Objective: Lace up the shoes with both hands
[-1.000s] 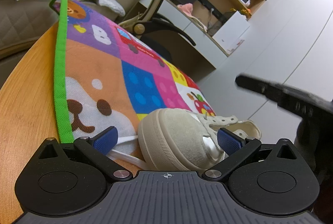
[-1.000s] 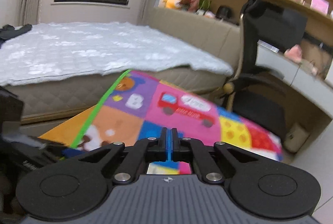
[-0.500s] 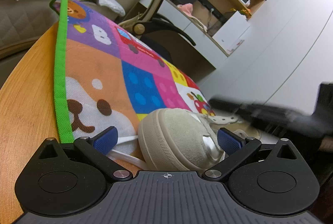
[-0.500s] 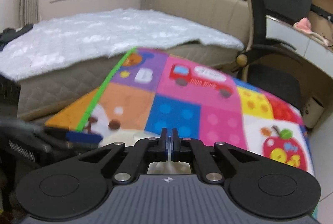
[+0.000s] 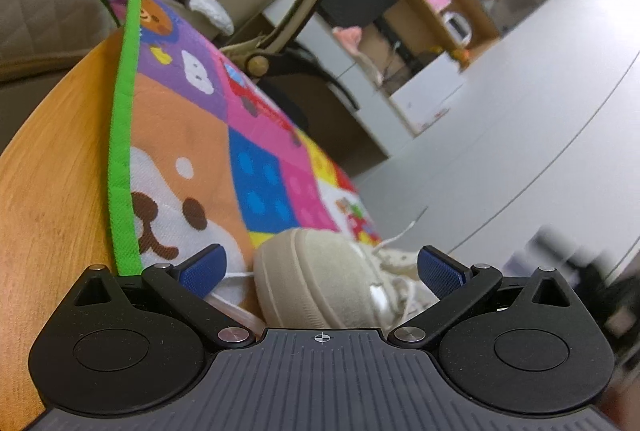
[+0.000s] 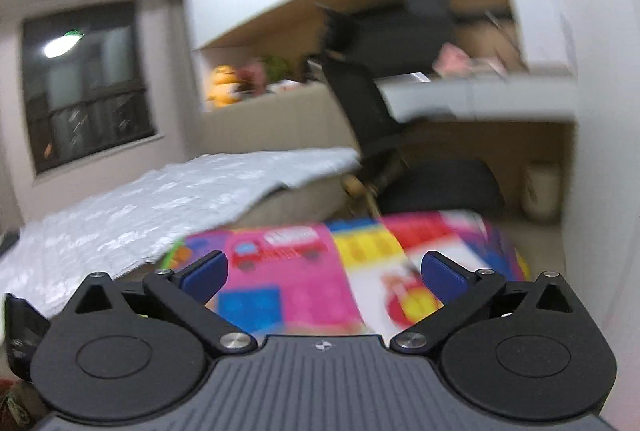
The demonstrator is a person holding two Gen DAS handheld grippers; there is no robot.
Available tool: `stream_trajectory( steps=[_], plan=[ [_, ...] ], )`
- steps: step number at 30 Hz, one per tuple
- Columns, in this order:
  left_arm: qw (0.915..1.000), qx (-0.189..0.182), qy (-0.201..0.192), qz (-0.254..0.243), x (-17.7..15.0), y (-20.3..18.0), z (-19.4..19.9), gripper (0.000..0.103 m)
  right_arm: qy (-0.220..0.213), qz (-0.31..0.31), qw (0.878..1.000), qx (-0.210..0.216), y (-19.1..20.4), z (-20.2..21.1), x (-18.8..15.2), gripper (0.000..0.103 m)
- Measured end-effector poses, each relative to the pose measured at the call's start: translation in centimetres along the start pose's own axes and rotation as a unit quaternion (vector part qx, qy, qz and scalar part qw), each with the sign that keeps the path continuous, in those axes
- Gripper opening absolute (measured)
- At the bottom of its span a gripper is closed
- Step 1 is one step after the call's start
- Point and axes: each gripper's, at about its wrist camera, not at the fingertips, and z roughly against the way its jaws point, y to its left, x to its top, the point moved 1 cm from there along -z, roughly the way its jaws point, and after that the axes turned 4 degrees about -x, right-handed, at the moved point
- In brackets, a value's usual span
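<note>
We see the beige shoe [image 5: 320, 279] lying on the colourful mat [image 5: 256, 167], which covers a wooden table [image 5: 52, 167]. Its toe points toward our left gripper [image 5: 320, 267]. The left gripper is wide open around the toe, and its blue pads [image 5: 204, 269] do not touch the shoe. A white lace [image 5: 234, 305] lies under the left pad. Our right gripper [image 6: 324, 269] is opening, with nothing between its fingers, only the blurred mat [image 6: 304, 271] below it.
</note>
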Motion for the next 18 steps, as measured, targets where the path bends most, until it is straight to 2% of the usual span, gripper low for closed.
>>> stream_trajectory(
  steps=[4,7,11,12,18],
  plan=[
    [0.9999,-0.007,-0.01,0.01,0.1,0.2,0.0,0.103,0.016,-0.118,0.993,0.002,-5.4,-1.5,-4.6,0.103],
    [0.9999,0.011,-0.003,-0.01,-0.1,-0.3,-0.7,0.103,0.025,-0.212,0.976,0.046,-8.3,-3.0,-7.9,0.103],
    [0.9993,0.028,0.003,-0.026,-0.3,-0.8,-1.2,0.103,0.013,-0.286,0.954,0.093,-10.5,-3.4,-9.3,0.103],
    [0.9991,0.03,0.003,-0.028,-0.3,-0.8,-1.3,0.103,0.01,-0.292,0.951,0.098,-10.7,-3.4,-9.4,0.103],
    [0.9988,0.036,0.004,-0.032,-0.3,-0.9,-1.4,0.103,0.007,-0.283,0.955,0.091,-10.2,-3.7,-9.0,0.103]
  ],
)
